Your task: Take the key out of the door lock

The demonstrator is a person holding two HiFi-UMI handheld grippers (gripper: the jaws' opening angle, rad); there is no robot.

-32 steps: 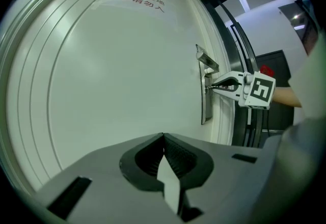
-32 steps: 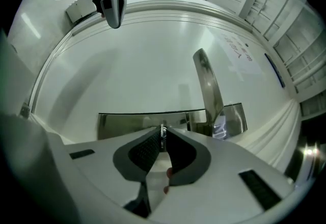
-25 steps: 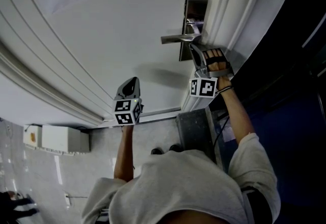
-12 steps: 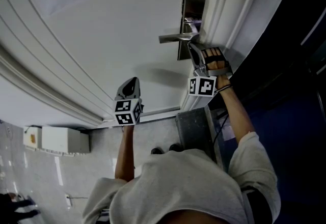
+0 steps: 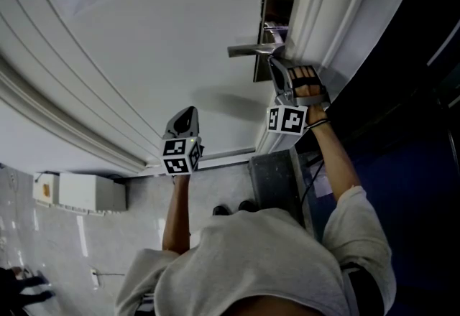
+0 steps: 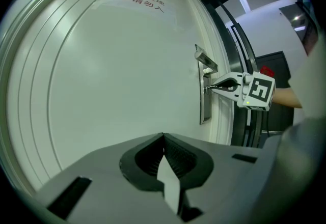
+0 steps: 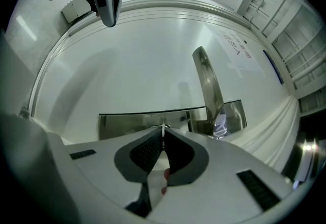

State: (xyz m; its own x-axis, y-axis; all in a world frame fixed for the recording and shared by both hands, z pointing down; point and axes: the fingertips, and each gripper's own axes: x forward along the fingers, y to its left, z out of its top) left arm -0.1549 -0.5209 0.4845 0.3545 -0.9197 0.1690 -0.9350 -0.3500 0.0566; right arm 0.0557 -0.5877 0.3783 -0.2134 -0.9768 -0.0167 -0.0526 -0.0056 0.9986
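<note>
Two grippers up, only one doing the work. Left gripper (image 5: pixel 185 115) hangs off the door (image 5: pixel 144 56), jaws together, nothing in them, well apart from the lock. Handle (image 5: pixel 248 52) sticks out level across the lock plate (image 5: pixel 277 9). Right gripper (image 7: pixel 163 135) is at the plate beside the handle, jaws pinched almost flat on the key (image 7: pixel 163 127), a thin metal edge between the tips, prob. not out of the lock yet. Step: grip made. Next, I'd say: straight pull back, no twist, w/ a firm pinch.

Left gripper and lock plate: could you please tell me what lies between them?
Nothing but bare door: the head view shows that stretch from the left gripper to the lock plate clear.
</note>
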